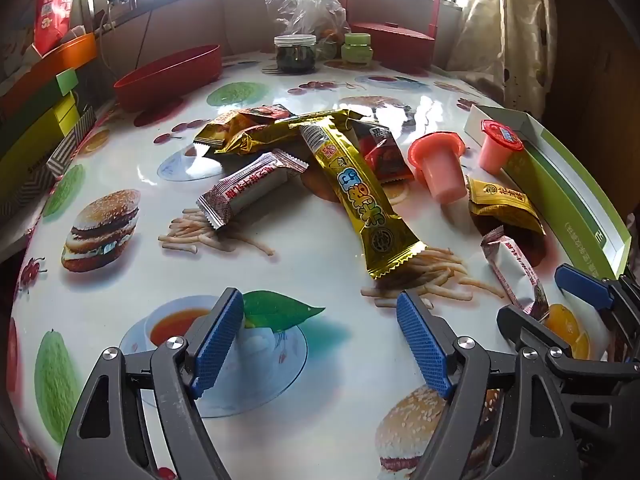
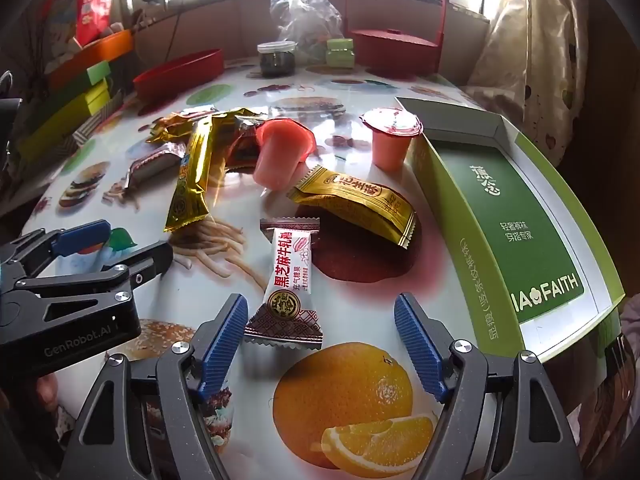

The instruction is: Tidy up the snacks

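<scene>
Both tools released: the right tool (image 2: 320, 344) frames the near end of a white candy packet (image 2: 289, 276) on the tabletop (image 2: 420, 304), green box (image 2: 520, 216) just right; left tool (image 1: 320, 344) hovers. The slick wrapper may slip from a shallow end pinch.

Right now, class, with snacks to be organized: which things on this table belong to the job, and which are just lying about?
Belong to the job:
- white candy packet
- long gold stick packet
- yellow peanut packet
- two pink jelly cups
- green box, likely the container

Just lying about:
- red bowl
- dark jar
- clear plastic bag
- red basket
</scene>
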Motion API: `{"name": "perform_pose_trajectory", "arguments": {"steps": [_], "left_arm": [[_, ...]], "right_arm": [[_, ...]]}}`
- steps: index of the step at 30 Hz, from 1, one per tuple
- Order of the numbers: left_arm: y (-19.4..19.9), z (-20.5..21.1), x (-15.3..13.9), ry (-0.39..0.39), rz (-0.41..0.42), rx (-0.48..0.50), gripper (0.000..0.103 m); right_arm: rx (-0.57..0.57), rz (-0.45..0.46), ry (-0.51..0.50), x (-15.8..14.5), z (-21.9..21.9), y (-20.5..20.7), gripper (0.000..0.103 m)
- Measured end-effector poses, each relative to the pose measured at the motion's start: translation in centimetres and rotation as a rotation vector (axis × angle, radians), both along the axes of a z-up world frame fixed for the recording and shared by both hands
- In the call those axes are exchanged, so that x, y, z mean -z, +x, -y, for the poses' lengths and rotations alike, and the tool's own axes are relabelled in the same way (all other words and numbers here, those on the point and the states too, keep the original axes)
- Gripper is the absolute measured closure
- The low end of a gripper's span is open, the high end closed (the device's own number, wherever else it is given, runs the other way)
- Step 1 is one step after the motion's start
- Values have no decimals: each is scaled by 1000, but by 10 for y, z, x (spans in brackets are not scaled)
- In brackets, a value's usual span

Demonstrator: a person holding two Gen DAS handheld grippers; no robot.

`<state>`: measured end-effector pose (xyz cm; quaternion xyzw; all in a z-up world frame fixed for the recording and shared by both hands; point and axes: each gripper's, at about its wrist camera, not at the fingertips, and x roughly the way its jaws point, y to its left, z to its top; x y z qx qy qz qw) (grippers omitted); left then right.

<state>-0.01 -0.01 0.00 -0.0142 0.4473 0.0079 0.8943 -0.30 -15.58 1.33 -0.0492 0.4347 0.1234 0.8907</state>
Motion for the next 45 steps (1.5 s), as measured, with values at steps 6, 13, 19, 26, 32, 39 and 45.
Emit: {"name": "perform_pose_trajectory", "arguments": {"steps": [6, 13, 19, 26, 32, 39, 45], "left_arm": [[0, 0, 0, 0, 3, 0, 24], [0, 0, 0, 1, 8, 0, 24], [0, 0, 0, 1, 10, -1, 24], [0, 0, 0, 2, 12, -1, 24], [-1, 0, 0, 2, 14, 0, 24], [-1, 0, 0, 2, 15, 0, 24], [-1, 0, 0, 2, 16, 0, 24]], "right_arm": [[2, 7, 3, 1, 1, 1, 27], [1, 12, 5, 1, 1, 5, 26], [2, 15, 7, 2, 1, 3, 26], [3, 20, 6, 2, 0, 3, 26], [3, 23, 7, 2, 1, 3, 26], [3, 24, 7, 3, 1, 3, 26], [3, 25, 7, 3, 1, 2, 26]]}}
